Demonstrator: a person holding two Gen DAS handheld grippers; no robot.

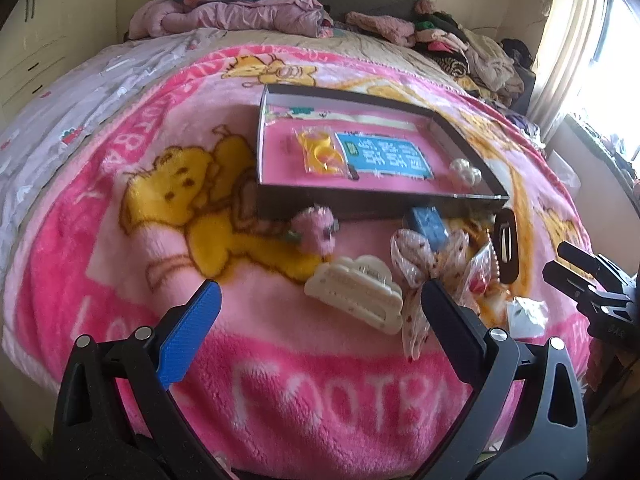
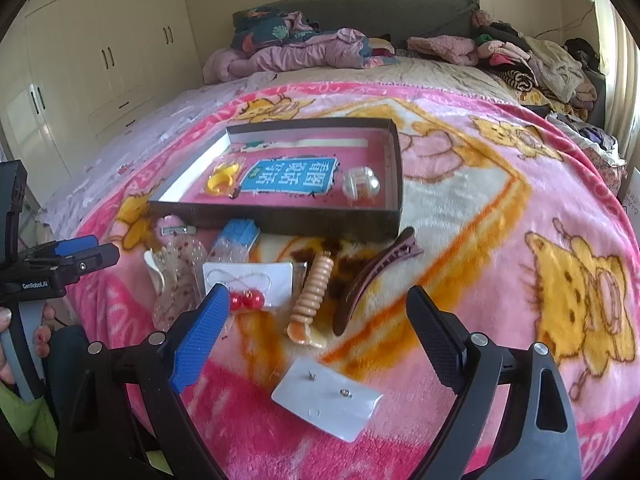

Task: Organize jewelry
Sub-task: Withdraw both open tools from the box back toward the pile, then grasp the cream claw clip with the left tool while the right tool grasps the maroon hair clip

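We are just starting to fill the box (image 2: 394, 184), both our left gripper (image 1: 320, 304) and right gripper (image 2: 316, 308) wide apart and empty, so next we should grab the white hair claw (image 1: 356, 292).

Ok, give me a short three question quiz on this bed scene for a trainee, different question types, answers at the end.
1. True or false: the cream plastic claw clip already lies inside the shallow dark cardboard box.
2. Multiple choice: which item is in the box? A. brown oval snap clip B. packet of yellow plastic rings C. card with red bead earrings
3. Fill in: both the left tool and right tool are ____, holding nothing.

Key: 1 false, it lies on the pink cartoon blanket in front of the box. 2 B. 3 open.
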